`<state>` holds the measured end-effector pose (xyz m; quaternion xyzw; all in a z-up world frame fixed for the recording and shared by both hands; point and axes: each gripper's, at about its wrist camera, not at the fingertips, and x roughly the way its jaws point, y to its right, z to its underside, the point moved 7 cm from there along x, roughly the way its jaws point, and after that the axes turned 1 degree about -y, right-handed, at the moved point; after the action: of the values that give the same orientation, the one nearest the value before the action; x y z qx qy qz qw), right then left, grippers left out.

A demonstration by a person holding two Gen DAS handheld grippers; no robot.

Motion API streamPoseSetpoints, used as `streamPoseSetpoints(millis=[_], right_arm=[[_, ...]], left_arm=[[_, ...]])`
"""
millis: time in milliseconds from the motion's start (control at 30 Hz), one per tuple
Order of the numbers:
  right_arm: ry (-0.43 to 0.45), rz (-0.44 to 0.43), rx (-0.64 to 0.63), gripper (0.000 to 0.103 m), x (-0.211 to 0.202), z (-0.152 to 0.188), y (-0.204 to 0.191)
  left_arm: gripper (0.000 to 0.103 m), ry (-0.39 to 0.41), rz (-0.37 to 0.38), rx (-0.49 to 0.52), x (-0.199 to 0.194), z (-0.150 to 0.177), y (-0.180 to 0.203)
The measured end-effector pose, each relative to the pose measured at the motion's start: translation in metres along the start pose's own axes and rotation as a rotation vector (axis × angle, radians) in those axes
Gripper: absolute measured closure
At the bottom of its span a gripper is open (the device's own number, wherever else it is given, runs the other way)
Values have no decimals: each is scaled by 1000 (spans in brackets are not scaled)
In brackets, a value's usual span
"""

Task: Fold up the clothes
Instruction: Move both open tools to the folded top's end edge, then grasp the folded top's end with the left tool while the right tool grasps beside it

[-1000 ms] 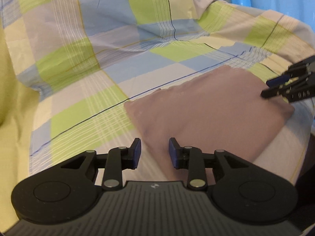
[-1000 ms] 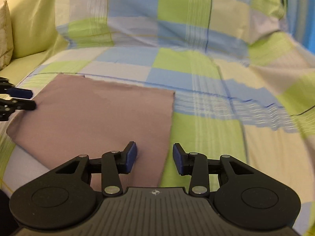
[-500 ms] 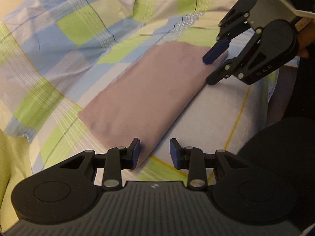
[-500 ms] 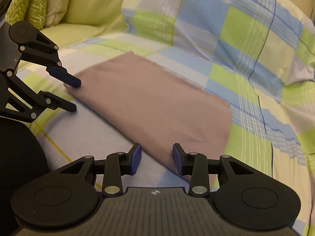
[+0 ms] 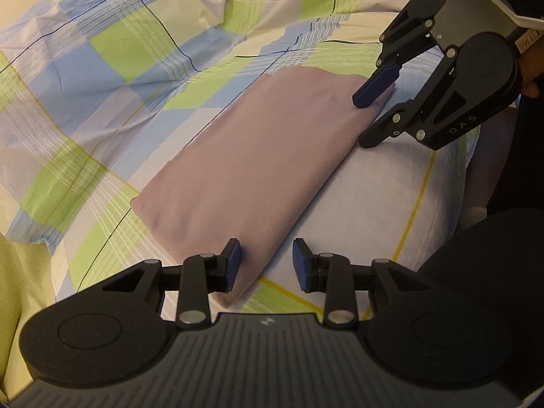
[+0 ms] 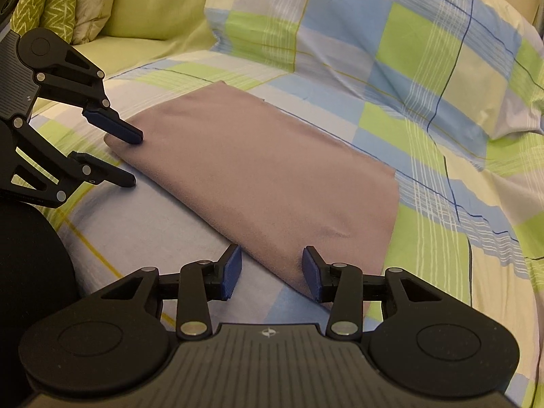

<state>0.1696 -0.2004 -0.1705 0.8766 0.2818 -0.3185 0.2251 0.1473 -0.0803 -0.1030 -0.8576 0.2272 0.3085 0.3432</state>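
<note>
A mauve garment (image 5: 258, 156), folded into a flat rectangle, lies on the checked bed cover. My left gripper (image 5: 267, 261) is open at its near left corner. The left pad is over the cloth and the right pad over the cover. My right gripper (image 6: 272, 268) is open at the opposite near corner, and the garment (image 6: 265, 170) edge runs between its fingers. Each gripper shows in the other's view: the right gripper (image 5: 363, 122) straddles the far corner, and the left gripper (image 6: 134, 159) does the same. Neither holds any cloth.
The blue, green and cream checked cover (image 5: 119, 78) is bunched into a ridge behind the garment. Green patterned pillows (image 6: 51, 6) and a plain yellow-green sheet lie at the back left. A dark mass, a person's clothing (image 5: 493, 255), fills the near side by the bed's edge.
Both grippers have swung round to face each other along the garment's near edge. They have dropped to its two corners. Their fingers have stayed open throughout.
</note>
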Motion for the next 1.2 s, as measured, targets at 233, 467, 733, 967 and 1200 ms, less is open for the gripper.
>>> streamPoseSetpoints(millis=[233, 467, 733, 967, 1200], right_arm=[[2, 2, 2, 60, 0, 1, -1], [2, 1, 4, 60, 1, 0, 0], [15, 19, -21, 57, 2, 1, -2], [137, 39, -279, 57, -5, -9, -38], [187, 35, -449, 57, 29, -24, -74]], left_arm=[[73, 30, 7, 63, 12, -20, 12], [67, 72, -42, 246, 27, -37, 28], [67, -5, -132, 252, 18, -1, -10], [70, -6, -114, 203, 19, -9, -15], [69, 8, -79, 136, 20, -11, -23]])
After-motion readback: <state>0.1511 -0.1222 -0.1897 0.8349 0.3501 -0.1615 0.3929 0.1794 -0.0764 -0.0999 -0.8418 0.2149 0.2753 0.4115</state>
